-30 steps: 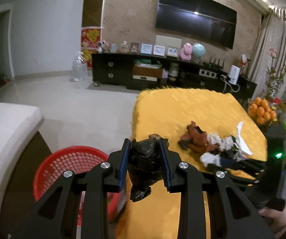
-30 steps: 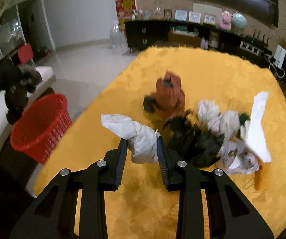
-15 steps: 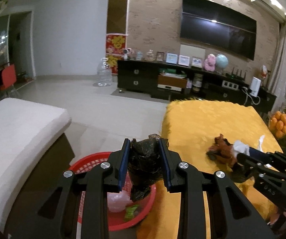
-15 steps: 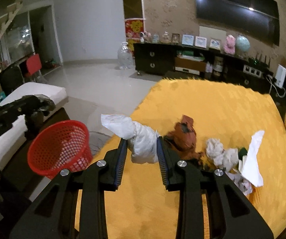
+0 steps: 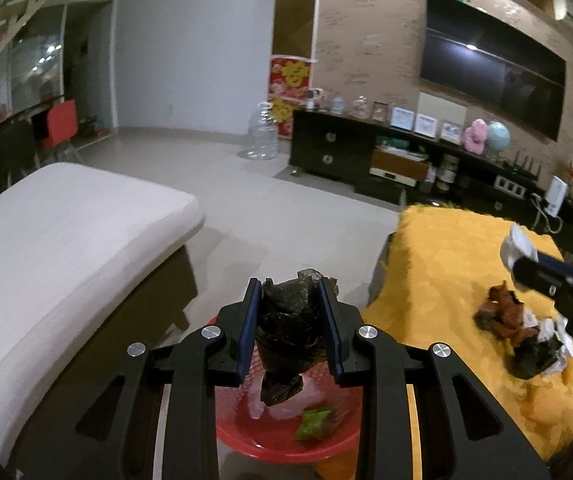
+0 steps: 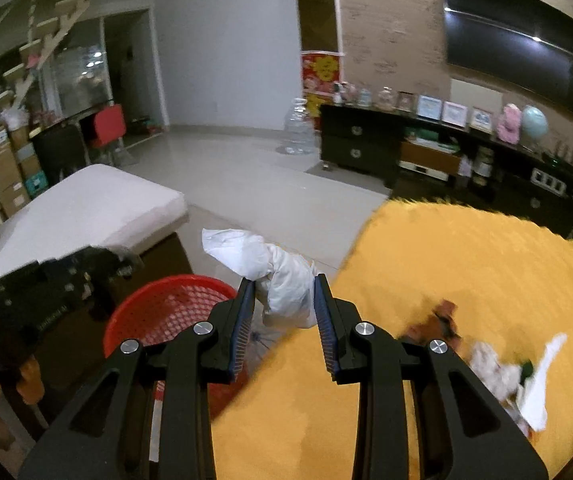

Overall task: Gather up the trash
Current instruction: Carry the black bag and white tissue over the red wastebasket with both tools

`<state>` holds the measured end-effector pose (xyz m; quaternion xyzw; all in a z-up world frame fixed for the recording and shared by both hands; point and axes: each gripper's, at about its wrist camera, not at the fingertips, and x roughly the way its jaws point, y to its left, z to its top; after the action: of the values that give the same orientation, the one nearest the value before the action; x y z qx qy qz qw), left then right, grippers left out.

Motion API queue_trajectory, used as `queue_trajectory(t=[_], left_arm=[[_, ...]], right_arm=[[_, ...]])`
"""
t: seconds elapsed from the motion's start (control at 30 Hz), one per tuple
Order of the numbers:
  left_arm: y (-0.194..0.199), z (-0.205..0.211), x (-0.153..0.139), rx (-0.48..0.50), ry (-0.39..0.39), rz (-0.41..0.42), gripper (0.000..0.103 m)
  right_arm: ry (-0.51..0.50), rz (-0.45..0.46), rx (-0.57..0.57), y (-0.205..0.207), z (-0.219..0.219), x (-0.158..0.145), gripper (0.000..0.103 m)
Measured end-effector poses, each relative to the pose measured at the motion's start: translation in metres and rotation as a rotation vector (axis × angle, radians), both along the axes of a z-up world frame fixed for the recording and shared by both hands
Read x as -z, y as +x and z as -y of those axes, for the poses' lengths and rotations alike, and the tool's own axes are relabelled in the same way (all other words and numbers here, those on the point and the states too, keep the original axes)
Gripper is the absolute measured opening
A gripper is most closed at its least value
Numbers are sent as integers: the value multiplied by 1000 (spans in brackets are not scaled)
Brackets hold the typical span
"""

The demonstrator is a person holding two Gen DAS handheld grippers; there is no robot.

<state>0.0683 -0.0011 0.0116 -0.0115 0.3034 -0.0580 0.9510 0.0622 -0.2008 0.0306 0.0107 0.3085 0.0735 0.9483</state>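
Left view: the left gripper (image 5: 291, 328) clamps a black bag (image 5: 290, 332) right over the red basket (image 5: 286, 436), which already holds 2 or 3 scraps. Right view: the right gripper (image 6: 284, 320) pinches a white wad (image 6: 282, 284) beside the basket (image 6: 170, 312), and a pile (image 6: 502, 372) remains on the table (image 6: 466, 272) beyond it.

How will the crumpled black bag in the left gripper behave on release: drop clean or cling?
Probably light and floppy: the black bag is crumpled thin film with a loose tail drooping below the fingers. It may cling briefly. It hangs above the red basket, so it should land inside.
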Motion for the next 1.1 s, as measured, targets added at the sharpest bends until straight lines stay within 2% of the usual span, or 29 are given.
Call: queue_trajectory(t=[0.17,0.37,0.67,1.0,1.1], left_arm=[[7,-8,12,-26,30,-28,27],[14,-11,29,-38,45,-83,27],[19,-9,45,-37,60,-135,28],[23,-8,59,-9,86,-197,28],[25,-9,60,-4,83,-214,30]], right_arm=[[18,-15,-45,18,-11,13,30],[60,-102,-110,38,-28,35,30],[61,-143,-174,42,-65,51,30],[92,-200,-190,50,-69,67,32],[127,-213,-190,51,-66,68,48]])
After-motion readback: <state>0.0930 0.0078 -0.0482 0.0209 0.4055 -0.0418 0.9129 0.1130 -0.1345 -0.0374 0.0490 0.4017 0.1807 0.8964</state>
